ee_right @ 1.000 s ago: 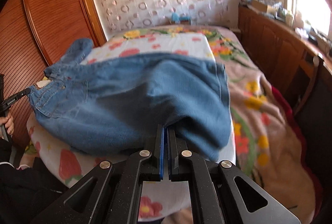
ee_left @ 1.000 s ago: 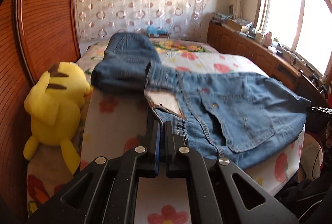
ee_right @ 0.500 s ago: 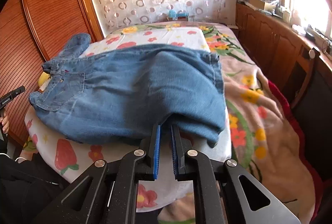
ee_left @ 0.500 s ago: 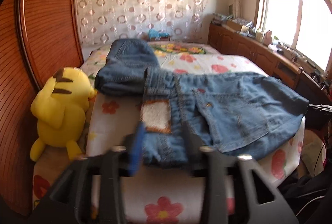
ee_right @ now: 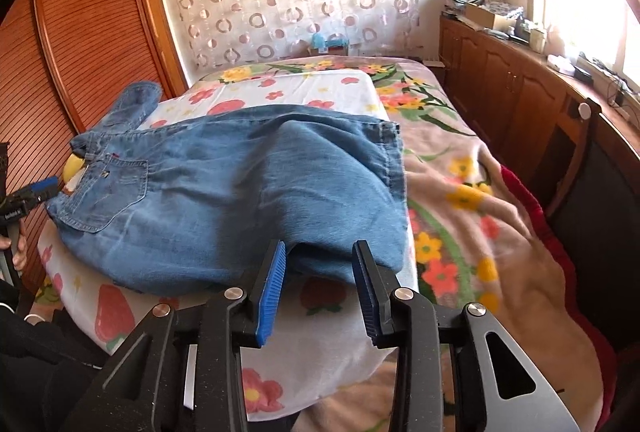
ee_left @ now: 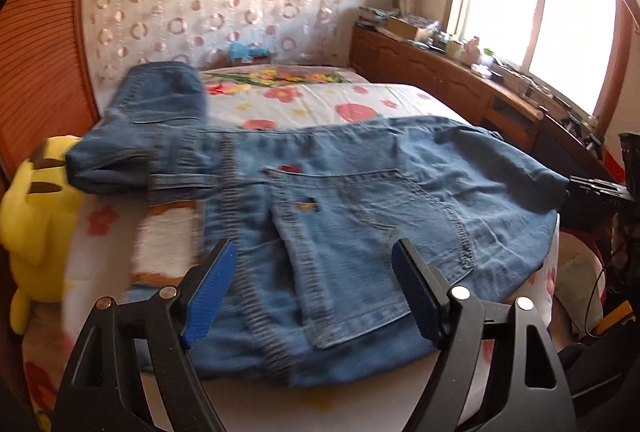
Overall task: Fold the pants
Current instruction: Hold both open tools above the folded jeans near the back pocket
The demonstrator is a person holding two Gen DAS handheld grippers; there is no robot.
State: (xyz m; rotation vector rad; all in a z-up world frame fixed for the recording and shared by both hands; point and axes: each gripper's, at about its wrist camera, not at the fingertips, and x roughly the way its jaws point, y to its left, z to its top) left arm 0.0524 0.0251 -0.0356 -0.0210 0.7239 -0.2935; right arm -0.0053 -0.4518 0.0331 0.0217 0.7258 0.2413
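Both hand-held grippers, left (ee_left: 312, 260) & right (ee_right: 319, 264), now spread, released folded denim pants (ee_left: 380, 199) on floral sheet (ee_right: 304, 87)

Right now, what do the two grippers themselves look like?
Both match: the left gripper and right gripper have matte black angular linkage arms with triangular cutouts, silver round pivot pins, and ribbed blue pads inside each finger. No cables or markings visible on them.

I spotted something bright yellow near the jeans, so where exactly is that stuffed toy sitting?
In the left wrist view the yellow plush toy sits at the far left edge, squeezed between the bed and the wooden wardrobe, just beside the jeans.
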